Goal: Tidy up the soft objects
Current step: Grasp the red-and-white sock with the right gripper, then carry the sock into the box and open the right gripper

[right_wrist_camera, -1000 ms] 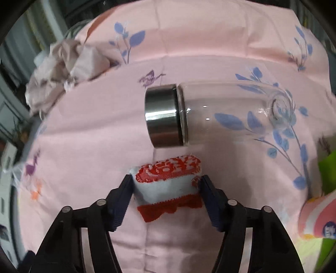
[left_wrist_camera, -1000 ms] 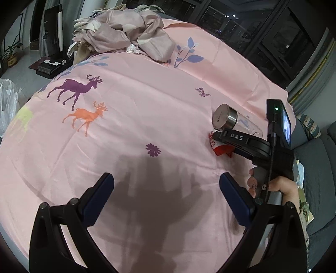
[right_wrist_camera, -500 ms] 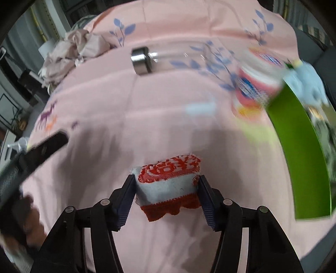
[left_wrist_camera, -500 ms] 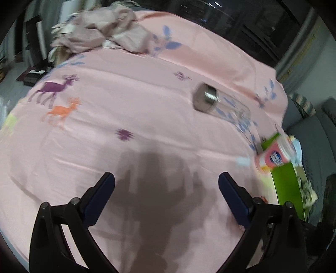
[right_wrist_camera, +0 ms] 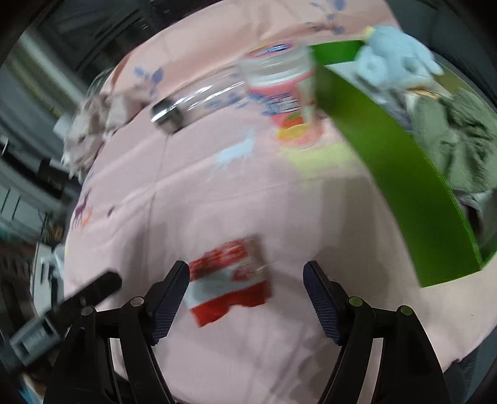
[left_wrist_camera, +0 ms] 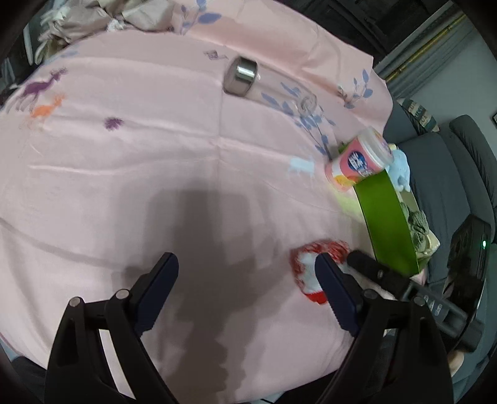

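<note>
Nearby, green box [right_wrist_camera: 388, 161], pink tub [right_wrist_camera: 289, 102], toppled glass bottle [left_wrist_camera: 264, 84]

My table [left_wrist_camera: 130, 174], pink printed cloth over it. Lying on it: red-white pouch [right_wrist_camera: 228, 281], glass bottle [left_wrist_camera: 264, 84] on its side, pink tub [left_wrist_camera: 357, 161], green box [left_wrist_camera: 388, 217], crumpled fabric [left_wrist_camera: 93, 15] at far edge.

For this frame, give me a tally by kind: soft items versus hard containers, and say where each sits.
Soft items: 4. Red-and-white pouch on the sheet, blue plush and grey-green cloth in the green bin, crumpled fabric at the far edge.
Hard containers: 3. Glass bottle lying down, pink jar beside the bin, and the bin itself.
Total: 7
</note>
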`<control>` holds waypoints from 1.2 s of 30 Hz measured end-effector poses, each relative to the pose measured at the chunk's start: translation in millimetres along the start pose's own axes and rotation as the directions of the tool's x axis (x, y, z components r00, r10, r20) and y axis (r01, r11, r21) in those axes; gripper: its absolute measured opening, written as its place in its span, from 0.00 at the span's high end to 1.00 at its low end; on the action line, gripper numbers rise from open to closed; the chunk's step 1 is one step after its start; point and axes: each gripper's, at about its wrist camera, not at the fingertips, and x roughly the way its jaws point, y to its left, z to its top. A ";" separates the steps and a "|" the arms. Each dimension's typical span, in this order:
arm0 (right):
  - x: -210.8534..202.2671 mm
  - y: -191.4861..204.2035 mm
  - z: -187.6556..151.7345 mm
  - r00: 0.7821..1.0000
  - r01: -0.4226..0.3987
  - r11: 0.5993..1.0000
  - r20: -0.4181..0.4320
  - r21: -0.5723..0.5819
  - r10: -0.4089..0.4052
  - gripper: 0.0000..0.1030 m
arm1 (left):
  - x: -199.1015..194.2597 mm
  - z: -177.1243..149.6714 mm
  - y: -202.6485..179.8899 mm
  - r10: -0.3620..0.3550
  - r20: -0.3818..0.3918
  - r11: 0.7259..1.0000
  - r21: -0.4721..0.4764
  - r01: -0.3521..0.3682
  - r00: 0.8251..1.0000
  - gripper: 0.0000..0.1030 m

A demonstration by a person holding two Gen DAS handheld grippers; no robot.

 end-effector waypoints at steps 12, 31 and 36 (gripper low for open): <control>23.2 -11.7 -1.7 0.985 -0.156 0.986 -0.060 0.064 0.160 0.33 | 45.1 -19.3 -49.8 -0.044 -0.099 0.986 0.159 0.059 0.994 0.33; -45.0 -40.7 11.4 0.944 -0.307 0.950 0.144 0.056 0.297 0.55 | 27.6 0.6 -137.4 -0.174 -0.010 0.916 0.365 0.166 0.985 0.56; -92.3 -63.8 29.2 0.927 -0.279 0.959 0.274 0.050 0.255 0.55 | 20.6 13.0 -182.8 -0.252 0.018 0.861 0.460 0.216 0.968 0.56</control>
